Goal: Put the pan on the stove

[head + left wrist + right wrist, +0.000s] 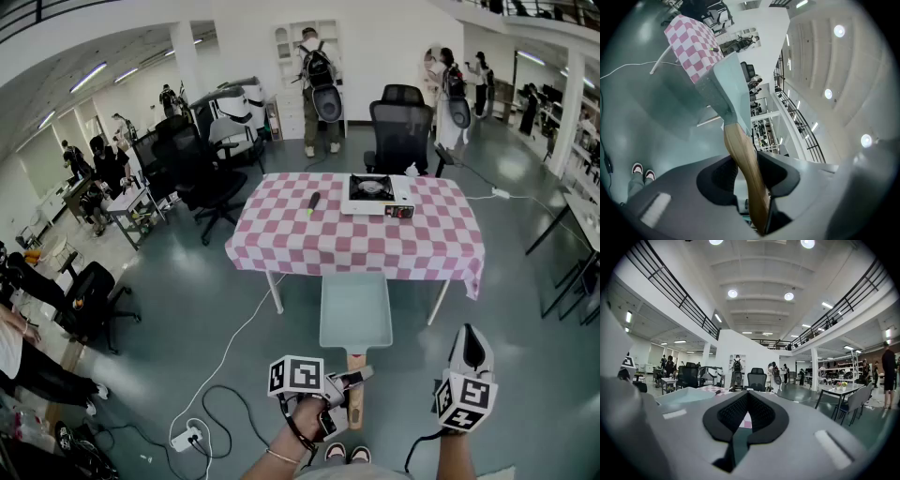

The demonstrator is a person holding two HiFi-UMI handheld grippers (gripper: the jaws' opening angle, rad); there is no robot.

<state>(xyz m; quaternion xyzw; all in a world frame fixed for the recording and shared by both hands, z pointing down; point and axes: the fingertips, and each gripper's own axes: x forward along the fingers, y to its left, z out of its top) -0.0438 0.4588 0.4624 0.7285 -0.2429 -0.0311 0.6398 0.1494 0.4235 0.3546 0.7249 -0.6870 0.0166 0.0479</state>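
Left gripper (353,381) pinches the stiff, probably nose-heavy square pan (355,311) by its wooden handle (740,154), the sensible spot; right gripper (468,351) is closed, empty.

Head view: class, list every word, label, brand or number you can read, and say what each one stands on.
No text reads clearly in any view.
Stove: a dark panel on its front edge, print too small to read.
Marker cubes: black-and-white square patterns only, no letters or numbers.
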